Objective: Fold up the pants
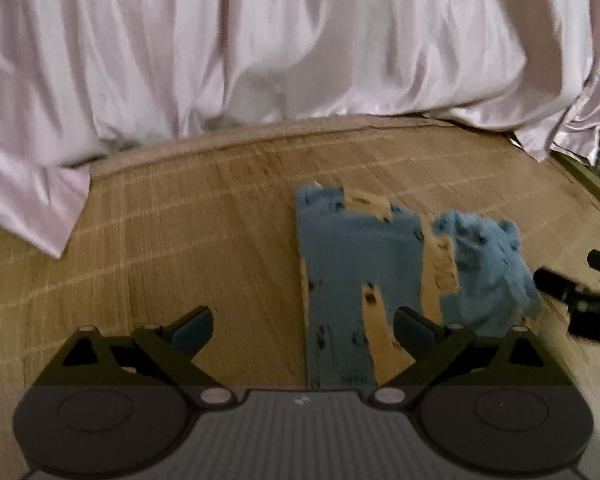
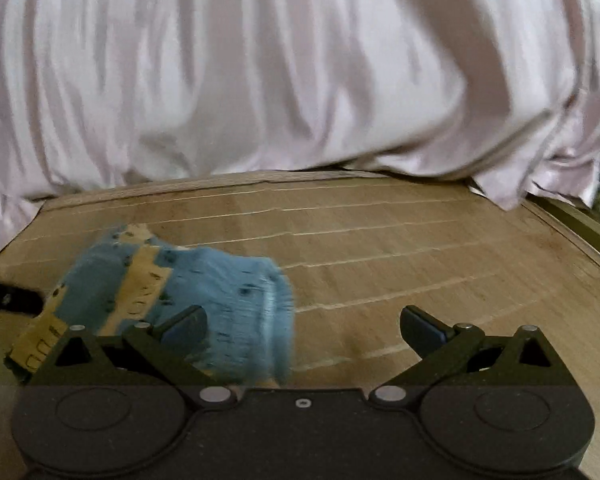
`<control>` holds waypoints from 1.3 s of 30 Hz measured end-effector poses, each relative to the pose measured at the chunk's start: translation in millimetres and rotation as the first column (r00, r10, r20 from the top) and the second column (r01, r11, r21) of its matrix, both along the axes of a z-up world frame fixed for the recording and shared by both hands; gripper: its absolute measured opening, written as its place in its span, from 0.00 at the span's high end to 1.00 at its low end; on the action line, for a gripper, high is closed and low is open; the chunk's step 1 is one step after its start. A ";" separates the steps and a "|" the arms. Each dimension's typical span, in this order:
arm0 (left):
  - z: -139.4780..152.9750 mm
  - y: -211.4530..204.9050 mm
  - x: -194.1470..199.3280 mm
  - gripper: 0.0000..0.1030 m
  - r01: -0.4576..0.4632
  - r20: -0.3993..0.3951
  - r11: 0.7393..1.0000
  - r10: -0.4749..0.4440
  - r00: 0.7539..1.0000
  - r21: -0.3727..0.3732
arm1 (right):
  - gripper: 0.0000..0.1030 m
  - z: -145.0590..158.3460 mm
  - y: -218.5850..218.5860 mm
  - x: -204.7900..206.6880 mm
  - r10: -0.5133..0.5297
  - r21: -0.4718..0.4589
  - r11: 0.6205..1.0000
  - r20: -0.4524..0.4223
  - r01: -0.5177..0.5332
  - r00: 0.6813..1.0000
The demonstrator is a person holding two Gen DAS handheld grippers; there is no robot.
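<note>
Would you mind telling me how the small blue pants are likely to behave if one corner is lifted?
The pants would probably droop limply; part already lies bunched and creased. They look thin and small, so likely light. On the woven mat they may drag rather than slide freely.

You are looking at nothing readable in either view. The pants (image 1: 340, 264), lying right of centre in the left wrist frame, are showing small dark marks on the blue and tan cloth, but these are blurring into specks, not letters. In the right wrist frame, lower left, the tan band is carrying dark outlined shapes that you cannot make out as writing.
</note>
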State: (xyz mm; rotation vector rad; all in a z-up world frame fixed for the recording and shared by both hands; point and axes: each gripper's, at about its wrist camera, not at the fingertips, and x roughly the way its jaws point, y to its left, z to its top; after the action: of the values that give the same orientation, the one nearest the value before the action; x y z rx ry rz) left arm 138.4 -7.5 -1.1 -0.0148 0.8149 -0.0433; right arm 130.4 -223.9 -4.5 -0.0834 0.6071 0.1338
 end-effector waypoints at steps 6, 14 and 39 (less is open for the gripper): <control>-11.2 -7.9 10.9 0.04 -0.044 -0.040 0.997 0.046 0.998 0.056 | 0.01 -19.2 14.5 9.9 0.008 -0.090 0.996 -0.110 -0.018 0.994; -18.7 5.2 6.7 0.03 -0.085 -0.085 0.995 0.089 0.992 0.050 | 0.01 -21.5 2.5 -3.0 -0.032 -0.053 0.998 -0.152 0.024 0.988; -20.8 17.7 5.0 0.25 0.054 -0.118 0.979 -0.078 0.990 -0.195 | 0.11 -10.2 -19.9 88.5 0.312 0.328 0.907 -0.097 -0.266 0.945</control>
State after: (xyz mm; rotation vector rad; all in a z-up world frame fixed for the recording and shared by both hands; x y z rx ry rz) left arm 143.3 10.2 -21.8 -0.1736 0.9344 -0.1848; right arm 219.0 -243.8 -14.8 0.1449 0.7123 0.5279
